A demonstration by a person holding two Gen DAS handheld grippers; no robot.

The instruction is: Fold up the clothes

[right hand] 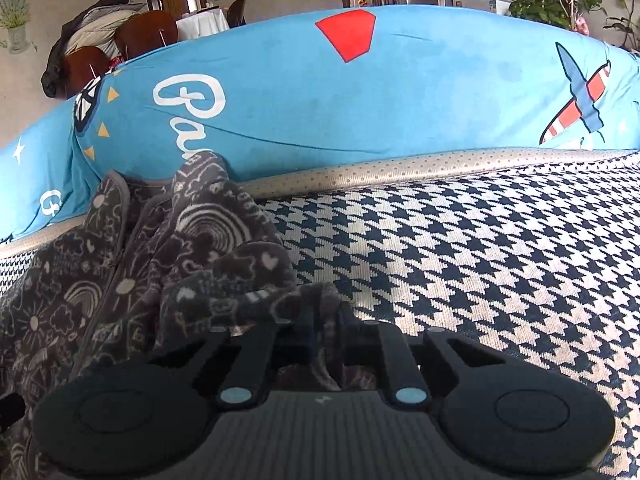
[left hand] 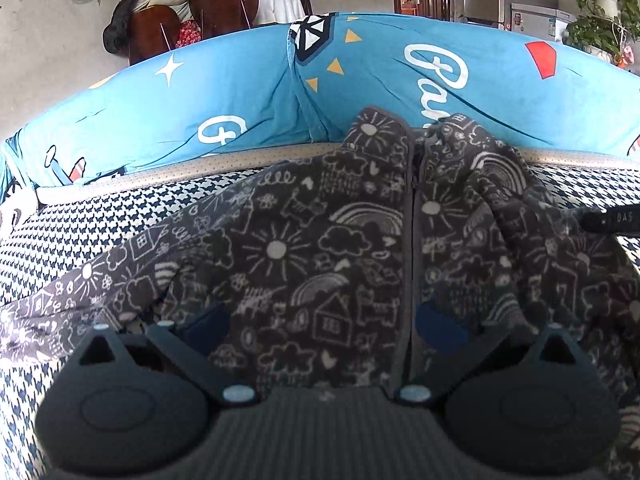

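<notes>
Soft, light fleece zip jacket (left hand: 320,248) on houndstooth sofa cover (right hand: 480,248); right gripper (right hand: 326,328) pinching sleeve edge; left gripper (left hand: 320,320) spread wide over hem.

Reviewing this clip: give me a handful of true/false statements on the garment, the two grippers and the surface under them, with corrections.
1. The right gripper is shut on a fold of the grey patterned jacket. True.
2. The left gripper is clamped shut on a sleeve. False: its jaws stand wide apart over the jacket front.
3. The jacket lies on a houndstooth cover. True.
4. The jacket's zipper is undone and the front spread open. False: the front is closed along the zipper.
5. A plain white pillow lies behind the jacket. False: it is a blue printed cushion.
</notes>
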